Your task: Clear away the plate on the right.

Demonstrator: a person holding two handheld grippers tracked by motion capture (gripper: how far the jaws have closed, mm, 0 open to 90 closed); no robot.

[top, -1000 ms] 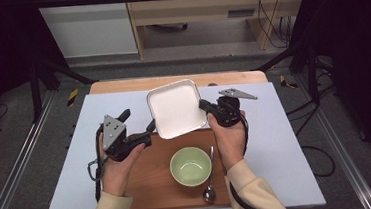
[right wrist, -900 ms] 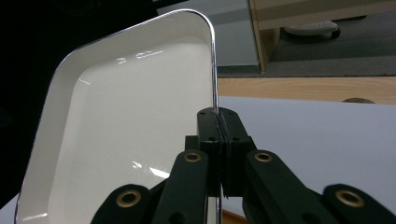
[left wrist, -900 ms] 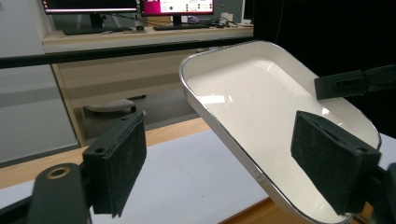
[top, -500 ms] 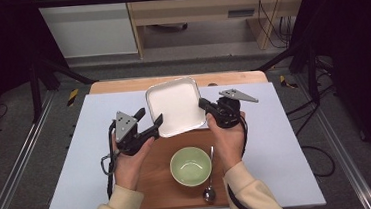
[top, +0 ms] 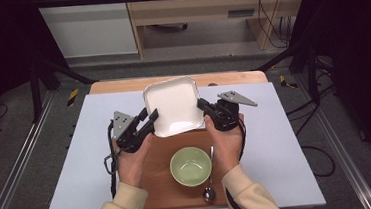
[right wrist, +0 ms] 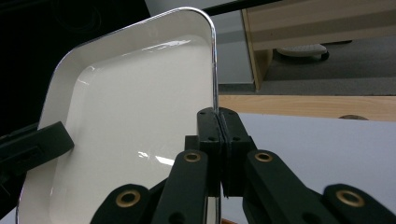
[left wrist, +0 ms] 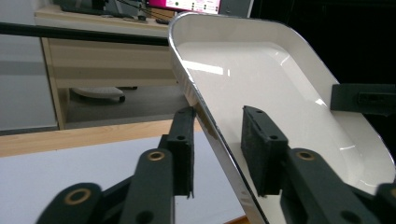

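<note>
Right claw [top: 204,106] was clenched on the white plate's [top: 173,105] right rim, holding it tilted above the tabletop [top: 286,141]; left claw [left wrist: 217,151] straddled the opposite rim, jaws apart, one either side, not yet gripping.

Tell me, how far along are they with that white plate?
Done: the right gripper is clamped on one edge of the white plate. In hand: the left gripper has its jaws open either side of the opposite rim, not closed yet. Left: close it, then put the plate somewhere; where is unclear. The green bowl and spoon wait on the wooden board.
</note>
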